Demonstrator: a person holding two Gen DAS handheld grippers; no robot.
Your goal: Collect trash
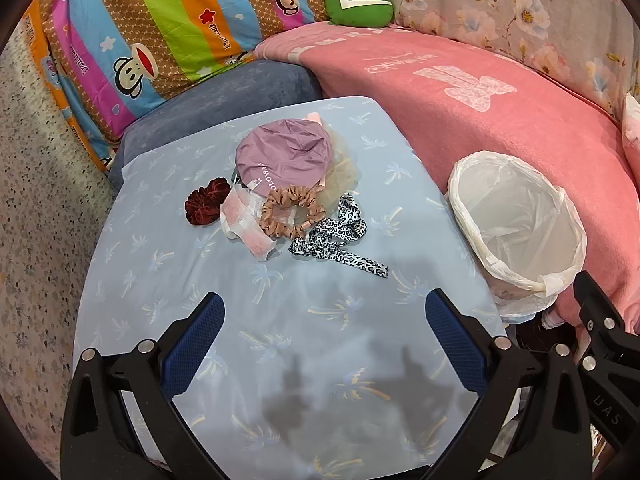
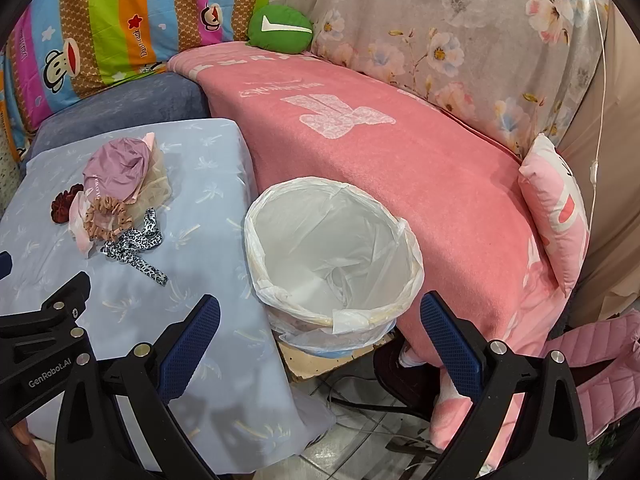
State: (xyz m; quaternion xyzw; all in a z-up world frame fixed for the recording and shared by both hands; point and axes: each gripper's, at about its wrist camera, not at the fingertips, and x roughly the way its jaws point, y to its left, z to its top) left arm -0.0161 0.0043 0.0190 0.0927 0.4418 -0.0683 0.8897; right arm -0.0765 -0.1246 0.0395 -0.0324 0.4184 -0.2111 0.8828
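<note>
Both the left tongs (image 1: 324, 316) and right tongs (image 2: 320, 320) hang released and empty, while the crumpled pink-and-white paper wrapper (image 1: 246, 226), light, soft and crushable, lies mid-bench (image 1: 280, 320) among hair ties, best pinched at its free near corner.

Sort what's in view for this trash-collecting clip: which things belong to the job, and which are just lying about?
Belongs to the job:
- crumpled pink-and-white wrapper
- lined trash bin, nothing visible inside
- left gripper and right gripper, both open and holding nothing

Probably just lying about:
- purple cap
- dark red scrunchie
- tan dotted scrunchie
- leopard-print ribbon
- green cushion
- pink pillow
</note>
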